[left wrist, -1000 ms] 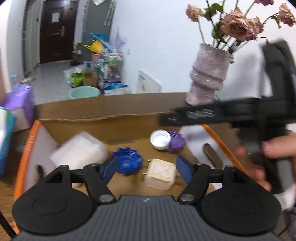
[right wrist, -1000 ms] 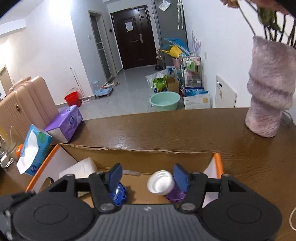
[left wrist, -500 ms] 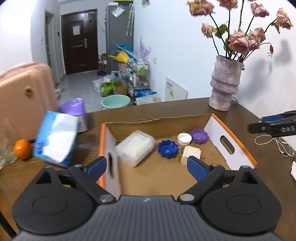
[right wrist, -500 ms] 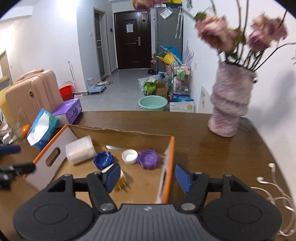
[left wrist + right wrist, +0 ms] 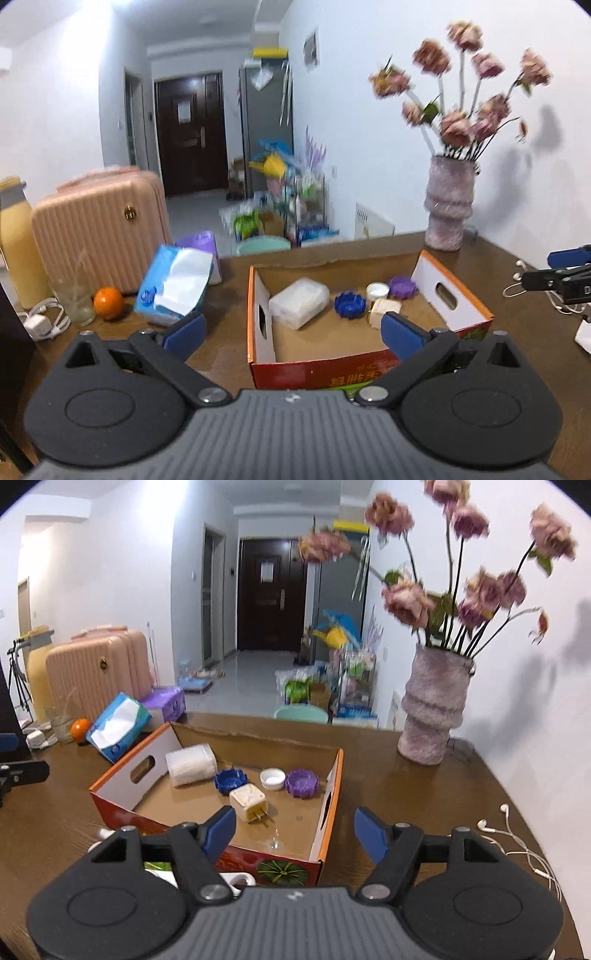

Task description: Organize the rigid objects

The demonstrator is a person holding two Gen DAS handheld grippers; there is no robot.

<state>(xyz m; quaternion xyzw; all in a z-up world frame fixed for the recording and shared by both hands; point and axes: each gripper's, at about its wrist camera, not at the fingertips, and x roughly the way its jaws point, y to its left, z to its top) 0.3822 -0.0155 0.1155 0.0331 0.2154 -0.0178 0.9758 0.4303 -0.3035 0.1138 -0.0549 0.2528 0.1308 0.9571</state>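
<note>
An orange-rimmed cardboard box point(image 5: 452, 282) point(image 5: 147, 753) stands on the brown table. In it lie a white plastic container point(image 5: 299, 308) point(image 5: 191, 764), a blue cap point(image 5: 349, 304) point(image 5: 229, 780), a white cap point(image 5: 377, 290) point(image 5: 272, 778), a purple cap point(image 5: 403, 287) point(image 5: 302, 782) and a cream plug adapter point(image 5: 384, 308) point(image 5: 248, 803). My left gripper point(image 5: 291, 332) hangs before the box's near wall, jaws opening wide, nothing between them. My right gripper point(image 5: 295, 832) hovers over the box's near right corner, jaws also opening and empty.
A mauve vase of dried flowers point(image 5: 448, 210) point(image 5: 432, 716) stands behind the box on the right. A tissue pack point(image 5: 173, 284), an orange point(image 5: 108, 302) and a glass point(image 5: 72, 301) sit left of the box. White earphones point(image 5: 509, 834) lie at the right.
Both grippers have drawn back and risen from inside the box, so the whole box now shows. Both pairs of jaws stand wider, the left much wider.
</note>
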